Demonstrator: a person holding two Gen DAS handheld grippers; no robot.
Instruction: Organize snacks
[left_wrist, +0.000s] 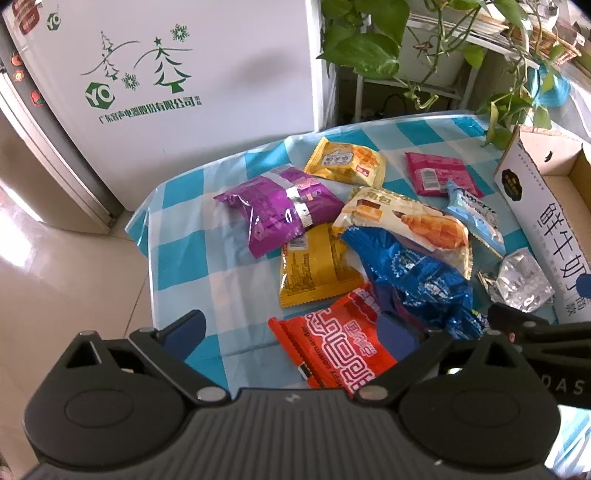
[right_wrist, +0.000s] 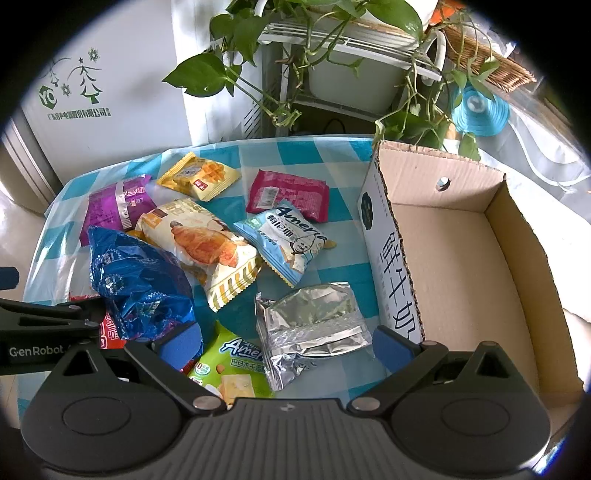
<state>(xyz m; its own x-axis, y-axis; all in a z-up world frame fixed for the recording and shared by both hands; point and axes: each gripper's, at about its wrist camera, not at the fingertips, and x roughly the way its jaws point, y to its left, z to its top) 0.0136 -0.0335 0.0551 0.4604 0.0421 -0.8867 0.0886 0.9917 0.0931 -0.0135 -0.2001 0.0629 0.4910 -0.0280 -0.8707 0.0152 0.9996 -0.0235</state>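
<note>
one white fridge (left_wrist: 177, 74) with green tree prints stands behind the table (left_wrist: 184, 236), which wears a blue-and-white checked cloth. one open cardboard box (right_wrist: 461, 258) sits on the table; every place below is told from this box. it holds nothing that shows.

ten snack packs lie on the cloth, all outside the box and to its left. the crumpled blue bag (right_wrist: 140, 288) is well left of the box, near the front, and the croissant pack (right_wrist: 207, 243) lies partly over its back edge. one purple pack (left_wrist: 280, 210) lies far left of the box. two yellow packs: one (left_wrist: 345, 162) toward the back, one (left_wrist: 314, 269) in front of the purple pack. one red pack (left_wrist: 332, 350) lies far left at the front edge. one silver foil pack (right_wrist: 314, 325) lies just beside the box's printed left wall. one pale blue pack (right_wrist: 284, 243) and one pink pack (right_wrist: 288, 195) lie behind the foil one. one green pack (right_wrist: 229, 365) touches the foil pack's left side.

two grippers: the left gripper (left_wrist: 291, 332) is spread wide over the red pack, clamping nothing; the right gripper (right_wrist: 288, 343) is spread wide around the foil and green packs, gripping neither.
</note>
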